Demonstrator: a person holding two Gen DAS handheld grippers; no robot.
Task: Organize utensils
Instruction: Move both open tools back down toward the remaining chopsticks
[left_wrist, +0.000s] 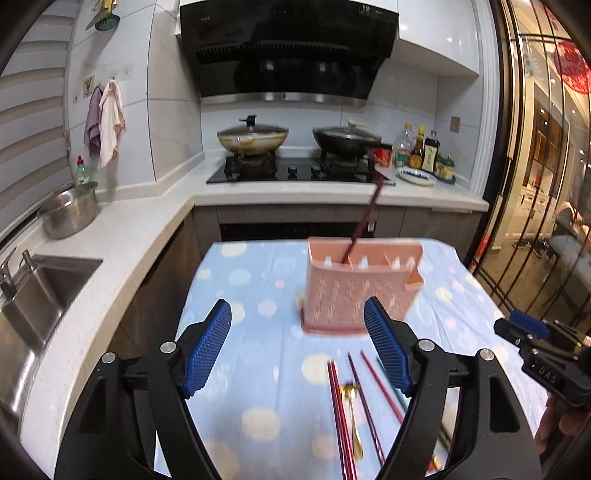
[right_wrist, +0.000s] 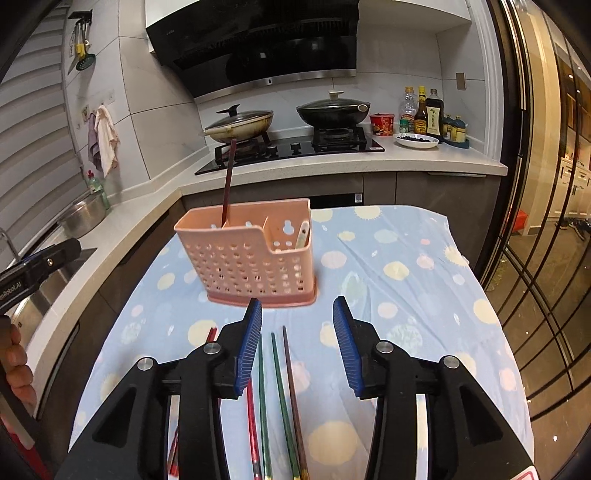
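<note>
A pink perforated utensil holder (left_wrist: 360, 295) (right_wrist: 251, 258) stands on the dotted blue cloth (left_wrist: 258, 280). One dark red chopstick (left_wrist: 364, 218) (right_wrist: 226, 184) leans upright in its left compartment, and a pale utensil (right_wrist: 303, 236) sits in the right one. My left gripper (left_wrist: 297, 306) is open above the cloth, with nothing between its fingers. Below it lie red chopsticks (left_wrist: 338, 406), a gold spoon (left_wrist: 352, 410) and more chopsticks (left_wrist: 380, 384). My right gripper (right_wrist: 297, 305) is open over two green chopsticks (right_wrist: 273, 384), a brown chopstick (right_wrist: 293, 398) and a red chopstick (right_wrist: 251, 413).
Behind the table runs a white counter (left_wrist: 147, 221) with a hob (left_wrist: 295, 171), two lidded pans (left_wrist: 253, 138) (right_wrist: 332, 109), sauce bottles (right_wrist: 424, 114) and a plate (right_wrist: 417, 140). A sink (left_wrist: 40, 291) and a steel pot (left_wrist: 68, 214) are left. A glass door (left_wrist: 546, 184) is right.
</note>
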